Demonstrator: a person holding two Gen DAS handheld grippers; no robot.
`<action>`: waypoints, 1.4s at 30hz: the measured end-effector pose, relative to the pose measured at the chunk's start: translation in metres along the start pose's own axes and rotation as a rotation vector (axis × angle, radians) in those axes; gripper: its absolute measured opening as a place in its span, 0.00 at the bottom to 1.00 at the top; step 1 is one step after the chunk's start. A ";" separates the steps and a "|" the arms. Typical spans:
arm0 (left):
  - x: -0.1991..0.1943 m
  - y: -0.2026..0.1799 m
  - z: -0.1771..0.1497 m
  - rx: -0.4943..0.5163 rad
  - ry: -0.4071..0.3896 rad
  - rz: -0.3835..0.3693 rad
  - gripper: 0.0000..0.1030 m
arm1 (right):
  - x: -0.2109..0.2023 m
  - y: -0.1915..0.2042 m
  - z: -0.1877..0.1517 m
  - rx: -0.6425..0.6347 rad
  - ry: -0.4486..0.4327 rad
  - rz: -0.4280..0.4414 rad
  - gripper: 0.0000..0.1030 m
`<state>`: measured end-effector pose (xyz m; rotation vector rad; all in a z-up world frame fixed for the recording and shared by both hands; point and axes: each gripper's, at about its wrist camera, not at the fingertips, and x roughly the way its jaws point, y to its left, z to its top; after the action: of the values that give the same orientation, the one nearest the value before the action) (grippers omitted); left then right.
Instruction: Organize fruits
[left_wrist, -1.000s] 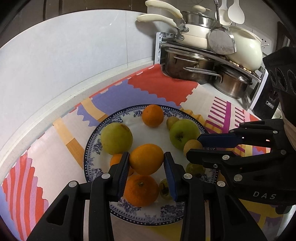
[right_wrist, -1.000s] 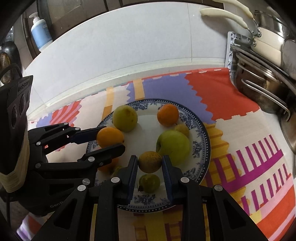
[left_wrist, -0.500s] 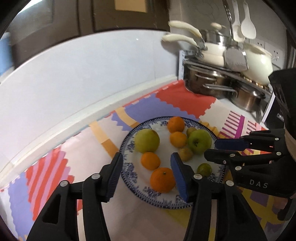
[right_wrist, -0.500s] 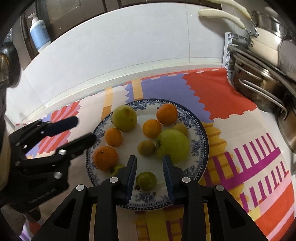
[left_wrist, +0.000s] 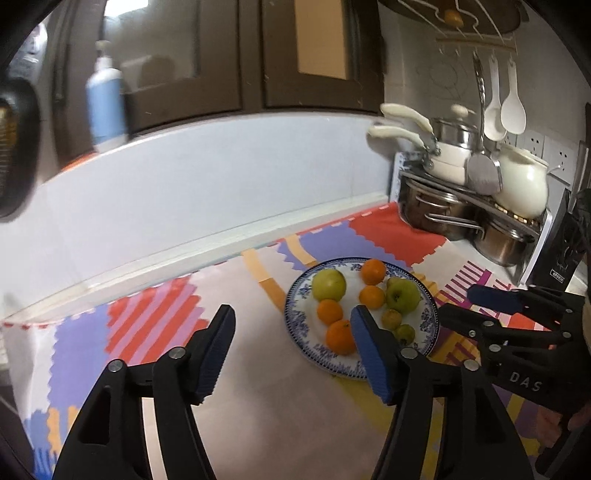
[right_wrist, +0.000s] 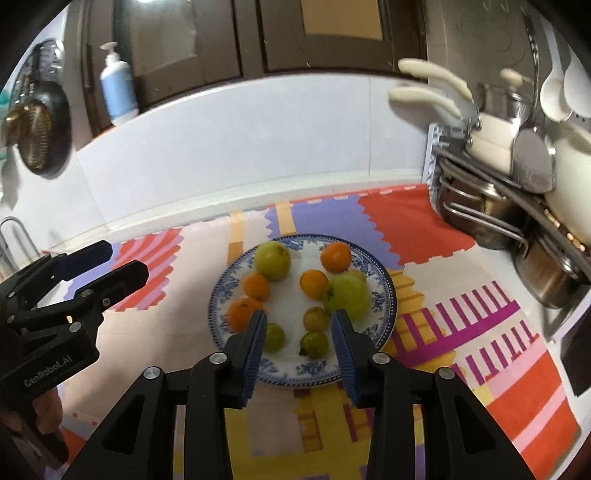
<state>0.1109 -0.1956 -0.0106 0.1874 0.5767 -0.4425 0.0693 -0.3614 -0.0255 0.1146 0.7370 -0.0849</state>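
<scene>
Left gripper (left_wrist: 291, 326): sitting at the lower centre of the left wrist view, jaws spread wide and gripping nothing; in the right wrist view it is showing at the left edge (right_wrist: 110, 264), also parted.
Bare cloth: the patterned tablecloth (left_wrist: 155, 321) is lying uncovered left of the plate, giving what looks like the widest open room for setting fruit down or swinging a tool.
Plate (right_wrist: 218, 295): a blue-and-white patterned dish is resting mid-frame on the cloth, holding all the fruit; likely ceramic, so knocks on the rim are worth avoiding.
Oranges (right_wrist: 243, 314): four are lying on the plate, mostly on its left half; probably firm, round and prone to rolling, best pinched across the middle.
Green apples (right_wrist: 272, 260): two large ones, one upper left, one right of centre (right_wrist: 347, 297); seemingly the heaviest pieces and smooth-skinned, needing a wide, centred grip.
Small green-yellow fruits (right_wrist: 314, 343): sitting near the lower rim, close together; light, possibly soft, calling for a gentle squeeze.
Right gripper (right_wrist: 298, 336): hanging at the lower centre, jaws parted and empty, above the plate's near rim.
Right edge: the pot rack (right_wrist: 517, 206) is crowding that side, leaving little room.
</scene>
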 end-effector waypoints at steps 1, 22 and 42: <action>-0.005 0.001 -0.002 -0.002 -0.004 0.010 0.70 | -0.007 0.003 -0.002 0.002 -0.012 0.000 0.46; -0.124 0.037 -0.067 -0.100 -0.060 0.236 0.98 | -0.093 0.068 -0.050 -0.057 -0.135 0.048 0.77; -0.152 0.054 -0.077 -0.130 -0.077 0.266 1.00 | -0.105 0.095 -0.054 -0.098 -0.160 0.055 0.77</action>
<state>-0.0153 -0.0716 0.0136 0.1200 0.4951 -0.1525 -0.0334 -0.2562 0.0126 0.0336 0.5772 -0.0053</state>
